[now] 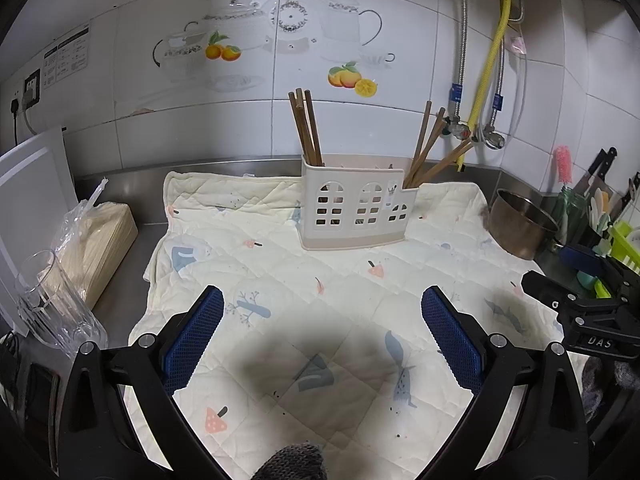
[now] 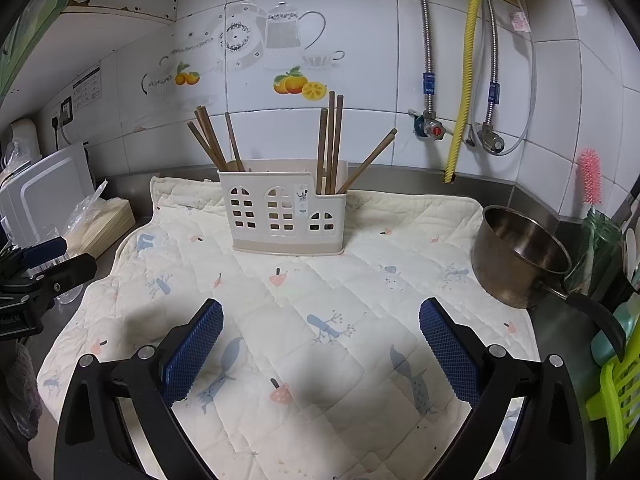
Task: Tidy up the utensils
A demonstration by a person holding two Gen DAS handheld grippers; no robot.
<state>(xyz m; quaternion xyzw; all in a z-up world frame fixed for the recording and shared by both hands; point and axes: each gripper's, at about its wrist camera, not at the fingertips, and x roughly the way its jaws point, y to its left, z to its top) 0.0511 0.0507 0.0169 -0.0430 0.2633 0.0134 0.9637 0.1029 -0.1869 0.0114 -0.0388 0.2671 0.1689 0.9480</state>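
A steel desk (image 2: 560,344) carries a cream quilted cloth (image 2: 304,292) printed with small mushrooms and birds, which covers most of the surface. In the right wrist view a metal pot (image 2: 516,256) sits at about 3 o'clock, just off the cloth's edge, with its dark handle reaching toward 4 o'clock. The utensil holder (image 2: 286,216) stands upright on the far part of the cloth at 12 o'clock; it is a cream plastic box shaped like a row of houses, with arched window cut-outs and a lower section at its right end. Brown wooden chopsticks (image 2: 330,144) stand in it in two bunches with their long axes close to vertical: the right bunch points up toward 12 o'clock, with one stick leaning out toward 2 o'clock, and the left bunch (image 2: 210,140) tilts toward 11 o'clock. A clear glass (image 1: 52,304) stands at 9 o'clock in the left wrist view, off the cloth beside a bagged bundle (image 1: 100,240). The left hand-held gripper (image 1: 322,344) hovers over the near cloth with its blue-padded fingers spread wide and nothing between them. The right hand-held gripper (image 2: 320,356) is likewise spread wide apart and empty.
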